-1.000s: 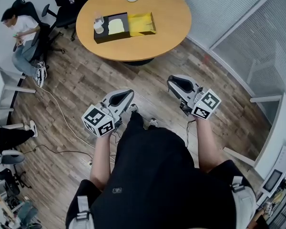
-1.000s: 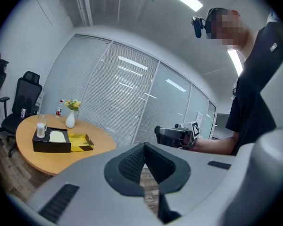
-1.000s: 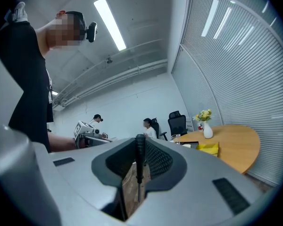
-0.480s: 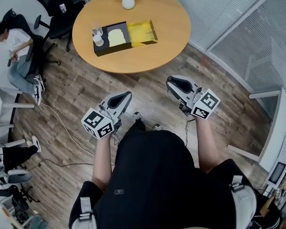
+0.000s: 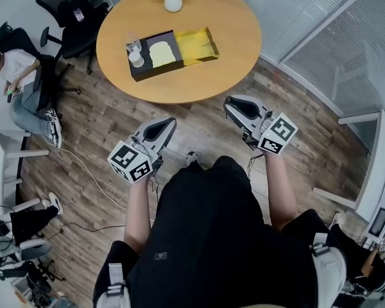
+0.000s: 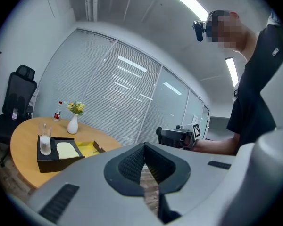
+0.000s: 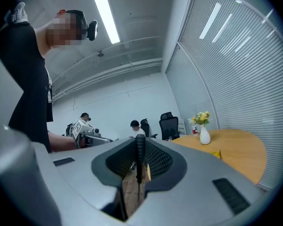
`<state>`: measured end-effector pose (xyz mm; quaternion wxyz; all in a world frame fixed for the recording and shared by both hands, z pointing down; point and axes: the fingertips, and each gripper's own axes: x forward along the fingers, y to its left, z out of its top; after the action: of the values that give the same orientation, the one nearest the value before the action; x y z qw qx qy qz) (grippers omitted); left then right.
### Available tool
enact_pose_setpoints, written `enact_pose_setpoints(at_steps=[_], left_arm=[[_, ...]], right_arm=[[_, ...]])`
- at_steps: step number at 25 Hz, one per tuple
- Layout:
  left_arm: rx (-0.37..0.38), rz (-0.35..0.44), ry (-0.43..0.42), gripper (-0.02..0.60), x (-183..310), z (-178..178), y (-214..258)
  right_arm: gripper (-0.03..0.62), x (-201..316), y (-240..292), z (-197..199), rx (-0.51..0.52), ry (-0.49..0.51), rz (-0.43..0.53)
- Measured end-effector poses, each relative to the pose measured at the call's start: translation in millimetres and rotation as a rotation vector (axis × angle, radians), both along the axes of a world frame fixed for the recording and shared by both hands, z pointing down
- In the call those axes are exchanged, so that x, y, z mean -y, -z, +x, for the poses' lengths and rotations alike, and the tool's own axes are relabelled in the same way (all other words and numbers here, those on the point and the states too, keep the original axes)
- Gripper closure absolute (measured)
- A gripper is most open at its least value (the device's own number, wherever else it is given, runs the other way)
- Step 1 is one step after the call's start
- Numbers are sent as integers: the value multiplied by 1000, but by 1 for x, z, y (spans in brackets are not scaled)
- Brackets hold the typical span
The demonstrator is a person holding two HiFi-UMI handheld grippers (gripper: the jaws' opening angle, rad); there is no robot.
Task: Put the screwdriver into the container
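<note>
The right claw [image 5: 234, 106] is held level over the wooden floor [image 5: 96, 124], in front of the person's black-clad body. In the right gripper view its jaws are seen closed on the screwdriver [image 7: 139, 154]. The dark handle stands upright between the pads and the thin shaft points down from it.

The left claw [image 5: 167, 126] is held beside the right claw, well apart from it. In the left gripper view its jaws are seen together at the tips, with nothing between them.

The container [image 5: 154, 69], a black box, is set on the round bench [image 5: 231, 18], well ahead of both claws. A glass [image 5: 135, 49] and a pale flat piece [image 5: 162, 52] are seen inside it. A yellow box [image 5: 197, 43] lies touching its side. A white vase [image 5: 173, 0] with flowers stands at the bench's far edge. A seated person [image 5: 13, 76] is seen at the left, near an office chair [image 5: 74, 8].
</note>
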<state>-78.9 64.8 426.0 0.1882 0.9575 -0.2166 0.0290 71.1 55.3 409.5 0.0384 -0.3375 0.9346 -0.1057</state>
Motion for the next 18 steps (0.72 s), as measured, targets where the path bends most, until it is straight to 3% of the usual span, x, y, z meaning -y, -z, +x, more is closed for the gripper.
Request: enact_pose_setpoints(at_steps=[10, 18], left_arm=[[5, -26, 35, 577, 37, 0, -4], [12, -23, 119, 577, 82, 28, -5]], right_arm=[[536, 51, -3, 9, -16, 26, -17], [535, 110, -8, 32, -1, 106, -23]])
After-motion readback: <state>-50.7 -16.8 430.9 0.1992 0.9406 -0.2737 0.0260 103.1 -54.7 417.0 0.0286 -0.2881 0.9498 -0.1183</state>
